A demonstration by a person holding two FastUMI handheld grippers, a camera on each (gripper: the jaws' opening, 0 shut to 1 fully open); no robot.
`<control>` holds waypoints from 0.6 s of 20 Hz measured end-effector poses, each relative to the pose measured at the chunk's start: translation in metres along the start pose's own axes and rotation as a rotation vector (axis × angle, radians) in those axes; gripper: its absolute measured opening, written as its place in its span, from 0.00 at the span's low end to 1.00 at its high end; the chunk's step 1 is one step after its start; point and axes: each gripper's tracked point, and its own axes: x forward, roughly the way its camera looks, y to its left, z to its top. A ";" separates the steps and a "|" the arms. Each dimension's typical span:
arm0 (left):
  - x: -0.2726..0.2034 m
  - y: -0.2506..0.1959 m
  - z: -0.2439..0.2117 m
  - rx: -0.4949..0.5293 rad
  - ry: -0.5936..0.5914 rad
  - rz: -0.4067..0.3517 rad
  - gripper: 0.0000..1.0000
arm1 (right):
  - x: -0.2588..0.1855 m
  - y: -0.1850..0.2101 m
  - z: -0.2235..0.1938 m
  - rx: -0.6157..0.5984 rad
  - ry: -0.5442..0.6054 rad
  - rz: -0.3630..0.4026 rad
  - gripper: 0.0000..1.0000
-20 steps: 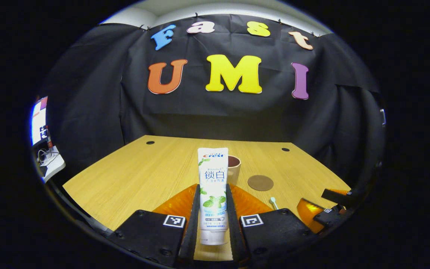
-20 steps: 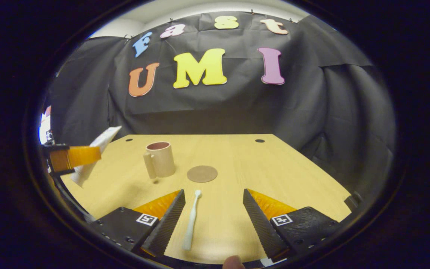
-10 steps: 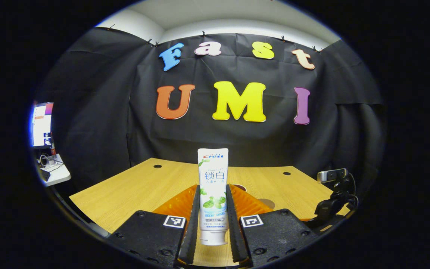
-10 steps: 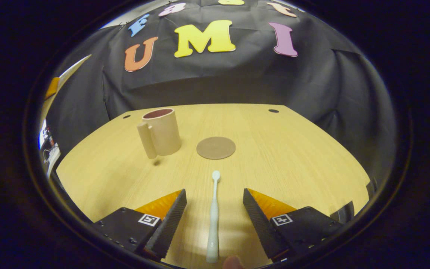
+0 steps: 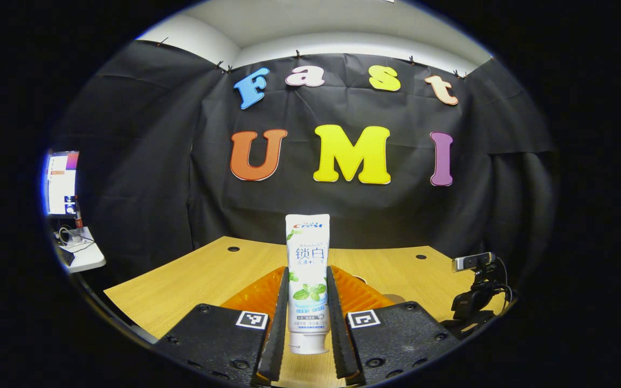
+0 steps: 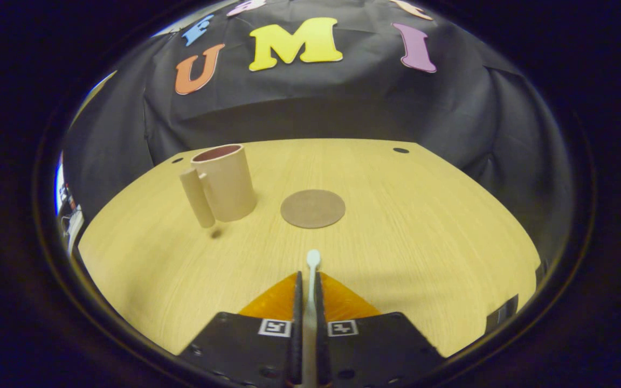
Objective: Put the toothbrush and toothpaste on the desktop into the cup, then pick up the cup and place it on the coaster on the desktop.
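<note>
In the left gripper view my left gripper (image 5: 307, 302) is shut on the white toothpaste tube (image 5: 307, 269), which stands upright between the fingers, cap down, held above the wooden desktop (image 5: 202, 275). In the right gripper view my right gripper (image 6: 306, 302) is shut on the white toothbrush (image 6: 311, 269), whose head sticks out forward, low over the desktop (image 6: 397, 226). Ahead and left of it stands the tan cup (image 6: 225, 183), upright, handle to its left. The round brown coaster (image 6: 312, 208) lies just right of the cup, straight ahead of the toothbrush.
A small camera on a black stand (image 5: 475, 285) sits at the desktop's right edge in the left gripper view. A monitor and a white shelf with cables (image 5: 68, 215) stand beyond the left edge. Two dark holes (image 6: 400, 150) mark the desktop's far corners.
My right gripper has shut on the toothbrush, which lay between its open fingers before. My left gripper has lifted and tilted up a little more with the toothpaste.
</note>
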 end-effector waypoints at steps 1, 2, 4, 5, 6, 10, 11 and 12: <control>0.001 -0.001 0.002 -0.002 -0.005 -0.002 0.40 | 0.000 -0.001 -0.001 -0.002 0.010 0.018 0.02; 0.003 -0.003 0.005 -0.003 -0.012 -0.007 0.40 | 0.000 -0.003 0.000 0.010 0.014 0.027 0.02; 0.009 -0.003 0.007 -0.008 -0.017 -0.009 0.39 | 0.000 -0.006 0.002 0.020 0.026 0.041 0.00; 0.011 -0.005 0.007 -0.010 -0.015 -0.012 0.39 | -0.003 -0.007 0.002 0.027 0.026 0.052 0.00; 0.012 -0.006 0.006 -0.010 -0.013 -0.014 0.40 | -0.005 -0.007 0.006 0.039 0.018 0.063 0.00; 0.030 -0.017 0.009 -0.002 -0.028 -0.024 0.39 | -0.021 -0.014 0.019 0.064 -0.031 0.086 0.00; 0.037 -0.020 0.009 -0.004 -0.030 -0.028 0.39 | -0.025 -0.015 0.022 0.068 -0.043 0.092 0.00; 0.043 -0.024 0.007 -0.009 -0.030 -0.036 0.40 | -0.030 -0.017 0.027 0.074 -0.060 0.100 0.00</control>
